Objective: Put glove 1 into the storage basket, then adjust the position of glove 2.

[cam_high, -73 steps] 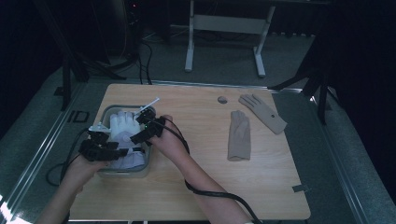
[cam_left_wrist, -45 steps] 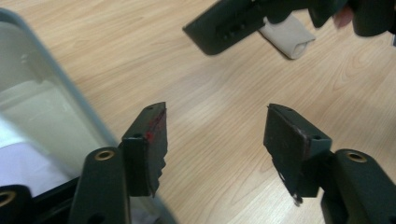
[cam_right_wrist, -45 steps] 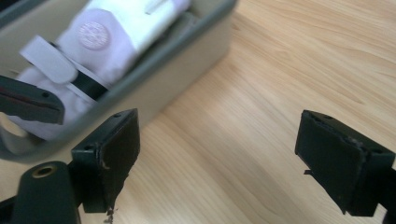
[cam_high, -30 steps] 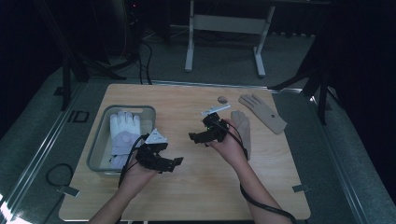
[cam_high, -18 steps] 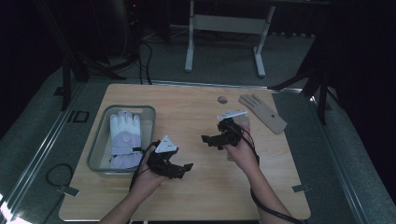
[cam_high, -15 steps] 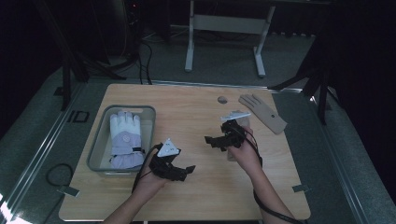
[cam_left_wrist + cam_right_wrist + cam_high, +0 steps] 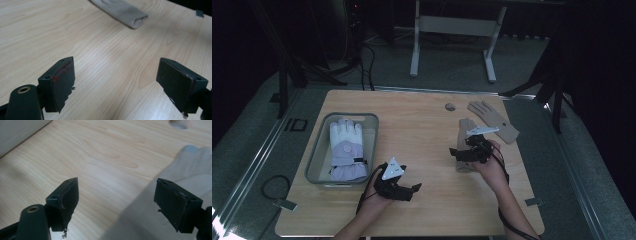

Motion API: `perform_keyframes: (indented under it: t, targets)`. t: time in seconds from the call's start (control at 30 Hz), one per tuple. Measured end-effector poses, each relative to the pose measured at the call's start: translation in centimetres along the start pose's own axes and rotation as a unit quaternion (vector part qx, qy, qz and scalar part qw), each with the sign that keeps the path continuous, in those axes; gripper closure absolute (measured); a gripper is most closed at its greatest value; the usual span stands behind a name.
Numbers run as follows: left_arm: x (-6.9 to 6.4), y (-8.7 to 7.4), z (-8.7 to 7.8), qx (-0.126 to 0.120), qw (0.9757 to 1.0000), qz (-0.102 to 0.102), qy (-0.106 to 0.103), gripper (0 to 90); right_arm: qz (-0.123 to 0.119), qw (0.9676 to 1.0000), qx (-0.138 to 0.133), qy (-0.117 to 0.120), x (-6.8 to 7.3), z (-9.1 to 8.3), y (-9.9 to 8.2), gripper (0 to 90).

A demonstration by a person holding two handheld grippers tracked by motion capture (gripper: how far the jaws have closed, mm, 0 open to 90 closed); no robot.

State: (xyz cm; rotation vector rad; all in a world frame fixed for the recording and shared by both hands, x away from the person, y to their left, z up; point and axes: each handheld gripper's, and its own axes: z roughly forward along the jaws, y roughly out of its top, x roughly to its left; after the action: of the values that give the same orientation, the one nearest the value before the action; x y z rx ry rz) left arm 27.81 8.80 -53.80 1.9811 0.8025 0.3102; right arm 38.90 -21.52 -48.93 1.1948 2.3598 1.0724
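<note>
The right gripper [image 7: 460,153] hovers at the near end of the beige glove [image 7: 175,185] on the table [image 7: 427,125], its spread fingers [image 7: 65,195] just narrowing, nothing gripped. The left gripper [image 7: 409,190], near the grey bin [image 7: 314,160], gapes empty.

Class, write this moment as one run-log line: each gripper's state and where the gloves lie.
left gripper: open, empty | right gripper: open, closing over tan glove | white glove: in bin | second tan glove: on table

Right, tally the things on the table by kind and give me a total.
Gloves: 3 – a white and lilac glove in the bin, a tan glove under the right gripper, a second tan glove beside it
Grey bin: 1
Small grey round object: 1
Total: 5
</note>
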Motion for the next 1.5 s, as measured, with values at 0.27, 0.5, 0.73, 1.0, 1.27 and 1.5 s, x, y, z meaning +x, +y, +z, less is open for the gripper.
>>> perform_keyframes:
  t: [0.27,0.5,0.73,1.0,1.27,1.5]
  targets:
    - [-0.3,-1.0,0.0,-0.007,0.9999,0.011,0.008,15.3,0.019,0.9995,-0.014,-0.020,-3.8,-0.8,-0.7,30.6]
    - [-0.7,-1.4,-0.2,-0.027,0.9995,0.017,0.009,15.4,0.040,0.9984,-0.022,-0.033,-6.9,-0.3,-1.1,32.4]
    - [-0.9,-1.5,-0.1,-0.025,0.9996,0.012,0.002,15.3,0.054,0.9976,-0.007,-0.042,-7.8,2.0,-1.6,33.1]
    - [-0.9,-1.7,-0.3,-0.020,0.9998,0.003,-0.002,7.1,0.052,0.9976,0.003,-0.046,-7.9,4.1,-1.8,33.4]
    - [-0.8,-2.0,-0.4,-0.018,0.9998,0.002,-0.004,6.7,0.032,0.9970,0.021,-0.068,-8.0,5.5,-2.4,36.3]
    - [-0.9,-2.2,-0.2,-0.014,0.9999,0.002,-0.003,6.7,0.037,0.9958,0.009,-0.083,-7.1,5.4,-2.7,66.7]
